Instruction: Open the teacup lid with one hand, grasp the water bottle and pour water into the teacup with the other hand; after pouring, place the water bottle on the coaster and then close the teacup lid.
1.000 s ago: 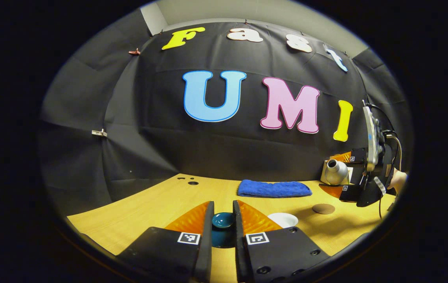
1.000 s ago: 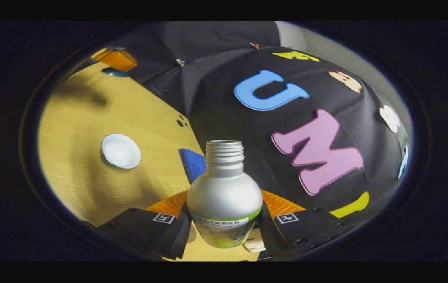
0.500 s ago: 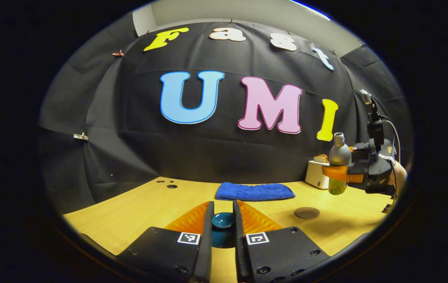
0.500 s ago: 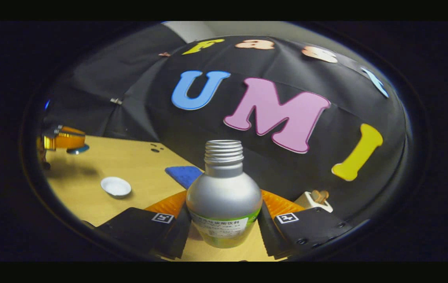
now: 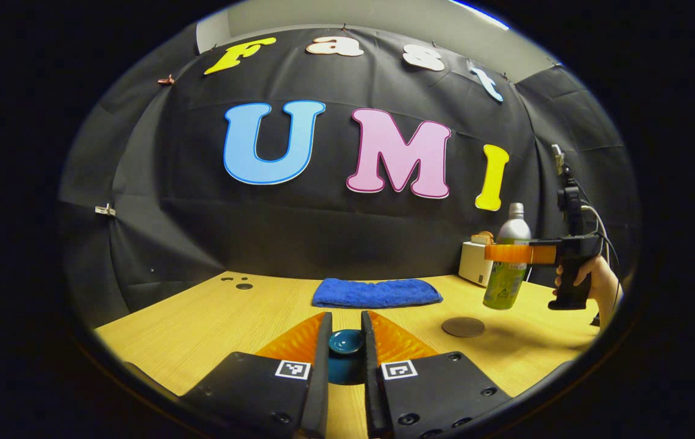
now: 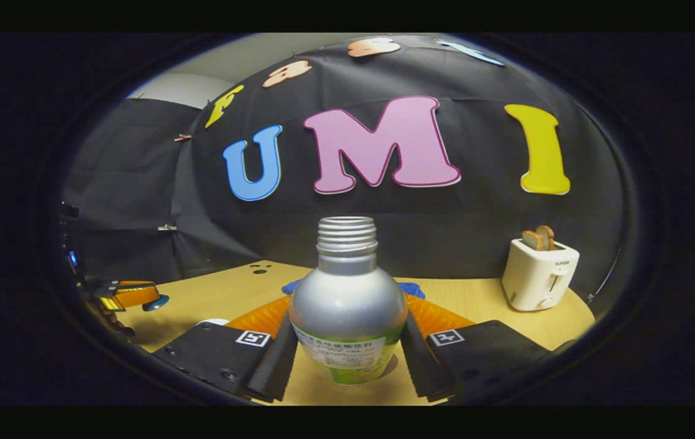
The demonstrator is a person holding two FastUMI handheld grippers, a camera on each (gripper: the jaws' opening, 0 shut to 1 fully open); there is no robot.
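Tools both clamp: right tool (image 6: 347, 356) grips upright water bottle (image 6: 347, 317), left tool (image 5: 345, 356) teacup lid (image 5: 346, 342).

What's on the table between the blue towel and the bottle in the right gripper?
In the left gripper view, the round brown coaster lies on the table between the blue towel and the bottle, a little nearer the camera. The bottle hangs above the table beside it.
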